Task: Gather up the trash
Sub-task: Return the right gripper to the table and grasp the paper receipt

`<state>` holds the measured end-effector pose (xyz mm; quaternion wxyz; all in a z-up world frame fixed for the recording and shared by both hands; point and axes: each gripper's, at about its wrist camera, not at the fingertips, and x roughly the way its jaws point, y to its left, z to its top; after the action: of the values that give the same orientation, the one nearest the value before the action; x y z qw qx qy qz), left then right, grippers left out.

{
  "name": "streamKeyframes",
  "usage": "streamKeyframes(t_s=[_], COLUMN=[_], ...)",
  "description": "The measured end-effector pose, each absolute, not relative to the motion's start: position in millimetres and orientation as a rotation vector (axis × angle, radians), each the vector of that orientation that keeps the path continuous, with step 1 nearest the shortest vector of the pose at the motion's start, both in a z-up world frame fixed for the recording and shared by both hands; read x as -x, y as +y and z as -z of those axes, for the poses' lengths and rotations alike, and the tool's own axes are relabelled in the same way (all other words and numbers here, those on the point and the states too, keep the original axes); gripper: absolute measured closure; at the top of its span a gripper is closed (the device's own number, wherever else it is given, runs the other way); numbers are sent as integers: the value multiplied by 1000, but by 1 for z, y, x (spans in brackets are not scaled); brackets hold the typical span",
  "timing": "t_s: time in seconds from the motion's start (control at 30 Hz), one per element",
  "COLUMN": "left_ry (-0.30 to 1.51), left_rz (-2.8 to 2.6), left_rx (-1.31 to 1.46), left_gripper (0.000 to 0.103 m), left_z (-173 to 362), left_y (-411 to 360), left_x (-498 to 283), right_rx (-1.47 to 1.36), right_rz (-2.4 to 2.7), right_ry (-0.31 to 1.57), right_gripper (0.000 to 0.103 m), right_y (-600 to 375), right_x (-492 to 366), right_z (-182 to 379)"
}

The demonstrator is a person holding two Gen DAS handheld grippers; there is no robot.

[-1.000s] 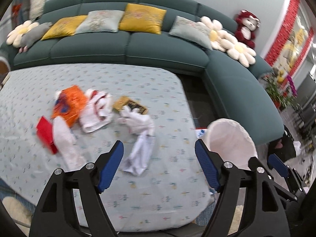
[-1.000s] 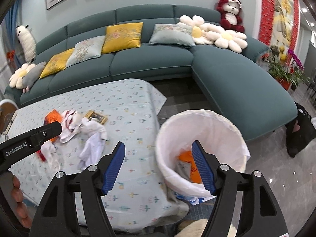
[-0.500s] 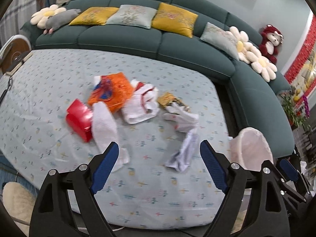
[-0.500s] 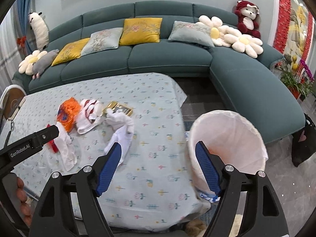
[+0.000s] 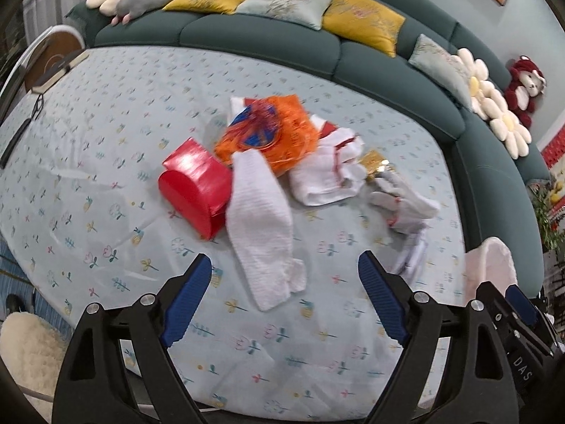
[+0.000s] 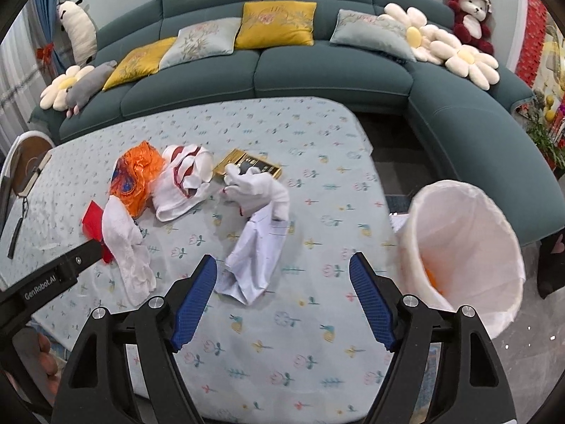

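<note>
Trash lies in a heap on the table with the flowered cloth (image 5: pixel 106 113): a red box (image 5: pixel 194 187), an orange bag (image 5: pixel 268 130), a long white cloth (image 5: pixel 259 222), a white and red wrapper (image 5: pixel 325 173), a gold packet (image 6: pixel 247 166) and white gloves (image 6: pixel 257 190) over white paper (image 6: pixel 254 258). My left gripper (image 5: pixel 284 295) is open and empty, just short of the white cloth. My right gripper (image 6: pixel 282 298) is open and empty, near the white paper. The white-lined bin (image 6: pixel 466 243) stands right of the table, with orange trash inside.
A curved teal sofa (image 6: pixel 332 74) with cushions and plush toys runs behind and right of the table. A book (image 5: pixel 60 70) and a dark strap (image 5: pixel 16 141) lie at the table's left end. A fluffy rug (image 5: pixel 31 353) is on the floor at left.
Both grippers have swung left, away from the bin and over the table toward the heap. The left one has come closer to the white cloth. Both stayed open.
</note>
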<state>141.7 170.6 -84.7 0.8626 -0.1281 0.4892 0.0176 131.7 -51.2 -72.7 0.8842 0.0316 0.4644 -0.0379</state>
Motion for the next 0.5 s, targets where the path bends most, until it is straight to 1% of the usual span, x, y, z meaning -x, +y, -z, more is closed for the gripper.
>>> streamKeyframes(t_s=[0.27,0.5], left_ry=[1103,1159], left_rz=[-91,-100], left_rx=[307,307], left_gripper=[21,22], left_z=[122,144], left_y=[189,188], left_x=[-169,-187], right_rx=[-69,-88], right_rz=[55,59], right_ry=[1025,1079], right_gripper=[30,30], right_y=[-35,-36], right_x=[-167,-189], right_z=[102,130])
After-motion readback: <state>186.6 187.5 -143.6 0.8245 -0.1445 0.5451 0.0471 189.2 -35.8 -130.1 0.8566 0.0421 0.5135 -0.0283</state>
